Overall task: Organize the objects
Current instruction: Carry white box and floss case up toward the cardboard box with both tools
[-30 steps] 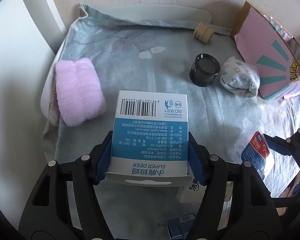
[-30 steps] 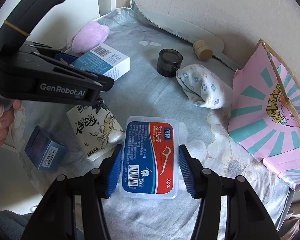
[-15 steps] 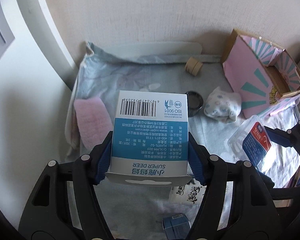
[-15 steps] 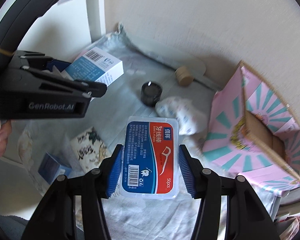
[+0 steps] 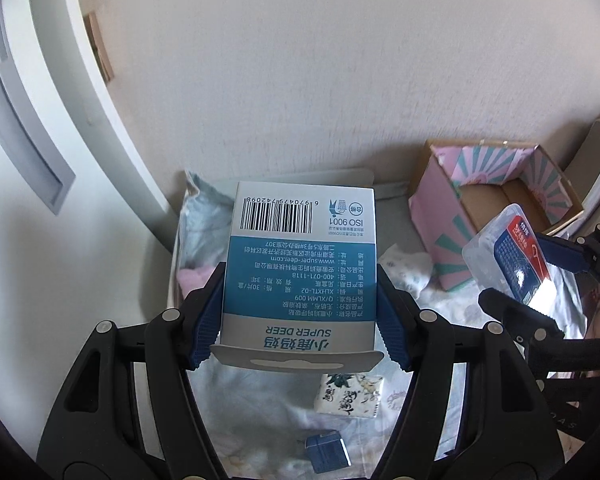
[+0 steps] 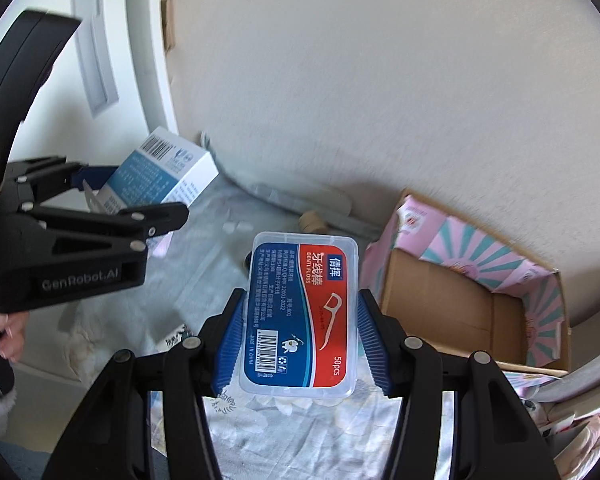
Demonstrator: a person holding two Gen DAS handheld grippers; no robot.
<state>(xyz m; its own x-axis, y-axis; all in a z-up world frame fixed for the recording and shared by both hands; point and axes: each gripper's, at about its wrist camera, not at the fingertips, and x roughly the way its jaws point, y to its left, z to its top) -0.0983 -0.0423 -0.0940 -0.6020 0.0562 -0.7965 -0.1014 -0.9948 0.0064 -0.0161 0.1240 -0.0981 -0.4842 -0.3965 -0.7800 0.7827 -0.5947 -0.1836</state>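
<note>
My left gripper [image 5: 300,320] is shut on a blue and white Super Deer box [image 5: 300,264] and holds it high above the table. The box also shows in the right wrist view [image 6: 160,176]. My right gripper [image 6: 298,336] is shut on a clear dental floss box with a red and blue label [image 6: 300,316], also lifted; it shows in the left wrist view [image 5: 508,256]. An open pink carton with teal rays [image 6: 472,300] stands at the right, its brown inside bare [image 5: 500,200].
On the floral cloth [image 5: 260,408] lie a patterned tissue pack [image 5: 350,396], a small blue box [image 5: 326,450], a white sock [image 5: 408,272] and a pink fluffy pad [image 5: 196,280]. A wooden spool [image 6: 312,222] lies by the wall.
Both grippers have risen well above the table with their boxes. The view now looks down into the open pink carton, and the table items appear smaller and lower.
</note>
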